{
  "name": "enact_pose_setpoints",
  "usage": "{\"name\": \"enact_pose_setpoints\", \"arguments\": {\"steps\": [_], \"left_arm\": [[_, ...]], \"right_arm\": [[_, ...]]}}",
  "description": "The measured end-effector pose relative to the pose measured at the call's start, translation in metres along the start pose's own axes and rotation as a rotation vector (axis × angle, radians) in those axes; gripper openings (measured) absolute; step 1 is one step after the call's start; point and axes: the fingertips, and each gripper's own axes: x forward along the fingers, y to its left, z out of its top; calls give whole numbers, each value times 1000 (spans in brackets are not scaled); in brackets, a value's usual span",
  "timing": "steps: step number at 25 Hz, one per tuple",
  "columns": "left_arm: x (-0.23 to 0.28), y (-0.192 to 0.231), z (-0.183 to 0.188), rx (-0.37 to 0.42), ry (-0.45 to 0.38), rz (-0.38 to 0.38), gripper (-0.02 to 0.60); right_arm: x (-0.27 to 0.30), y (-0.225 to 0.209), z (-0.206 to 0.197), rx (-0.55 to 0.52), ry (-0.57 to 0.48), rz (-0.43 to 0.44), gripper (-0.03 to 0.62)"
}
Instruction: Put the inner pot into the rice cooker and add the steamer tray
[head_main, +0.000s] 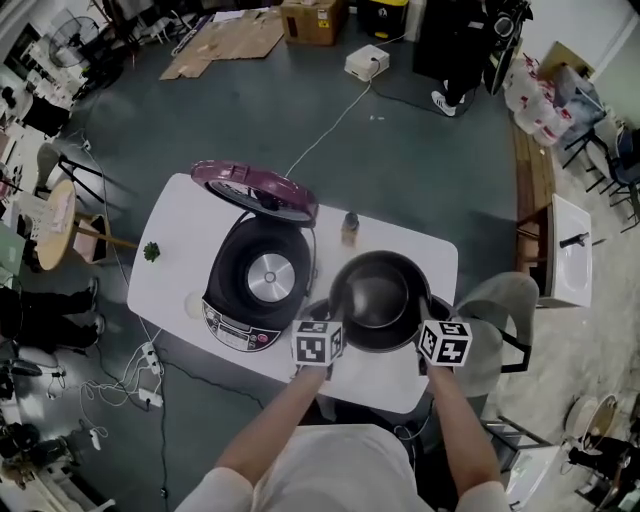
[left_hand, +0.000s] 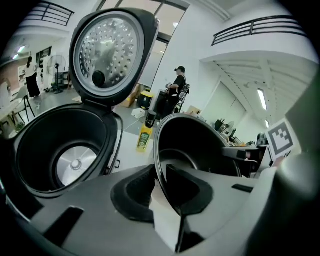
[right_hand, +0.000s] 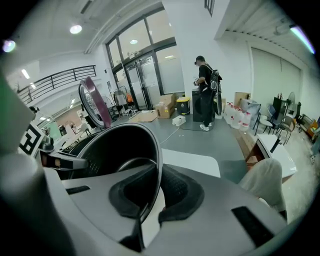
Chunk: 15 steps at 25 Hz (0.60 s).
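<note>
The dark inner pot (head_main: 378, 298) hangs above the right half of the white table (head_main: 180, 230), to the right of the rice cooker (head_main: 225, 300). My left gripper (head_main: 336, 320) is shut on its near-left rim, my right gripper (head_main: 425, 322) on its near-right rim. In the left gripper view the pads (left_hand: 131, 192) pinch the pot's thin wall (left_hand: 195, 145). The right gripper view shows that same rim (right_hand: 120, 150) clamped between the pads (right_hand: 180, 195). The cooker's bowl (left_hand: 60, 150) is empty, with the heating plate showing, and its purple lid (head_main: 255, 190) stands raised at the back. A dark round thing (head_main: 441, 306) peeks out beneath the pot.
A small yellow-labelled bottle (head_main: 350, 228) stands on the table behind the pot. A small green item (head_main: 152, 251) lies at the table's left end. A chair draped in grey cloth (head_main: 500, 310) stands to the right. A power strip and cables (head_main: 148, 375) lie on the floor at left.
</note>
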Motion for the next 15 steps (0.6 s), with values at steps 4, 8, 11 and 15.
{"name": "enact_pose_setpoints", "arguments": {"steps": [4, 8, 11, 15], "left_arm": [[-29, -4, 20, 6, -48, -16, 87], [-56, -4, 32, 20, -84, -27, 89], [-73, 1, 38, 36, -98, -37, 94], [-102, 14, 46, 45, -126, -18, 92]], "right_arm": [[-22, 15, 18, -1, -32, -1, 41], [-40, 33, 35, -10, -65, 1, 41], [-50, 49, 44, -24, -83, 4, 41], [-61, 77, 52, -35, -101, 14, 44]]}}
